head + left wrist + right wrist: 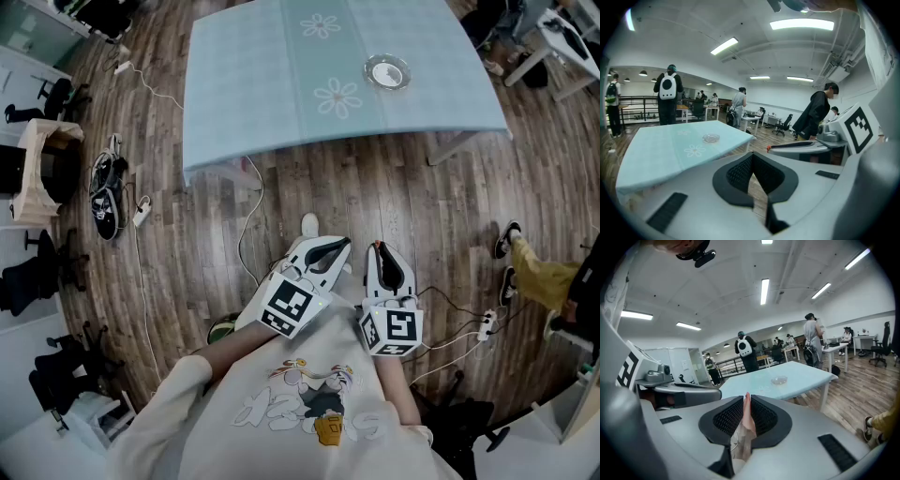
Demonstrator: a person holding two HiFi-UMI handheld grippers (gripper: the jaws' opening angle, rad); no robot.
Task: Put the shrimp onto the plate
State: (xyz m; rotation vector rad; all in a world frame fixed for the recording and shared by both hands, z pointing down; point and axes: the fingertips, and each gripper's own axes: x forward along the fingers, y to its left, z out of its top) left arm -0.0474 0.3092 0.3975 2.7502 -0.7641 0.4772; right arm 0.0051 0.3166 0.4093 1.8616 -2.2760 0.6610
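The right claw [746,400] is clenched on a pale pink shrimp [747,414]. The left claw [751,156] is clenched shut, holding nothing. A small clear glass plate [387,72] sits far off on the light blue worktop [262,84].

Ahead of me lay open air over wood floor, right up to the table [253,84]. Only a white cable [253,220] and the wearer's shoe tip [309,224] lay on the floor along that line. I saw bare cloth all round the glass plate [386,72], leaving every side open to approach. The left gripper [339,246], jaws together, sat just beside the right gripper [379,247], which was clamped on the shrimp [746,420], so its left flank was crowded. Another person's legs [530,272] and a power strip [485,325] stayed well off to the right.
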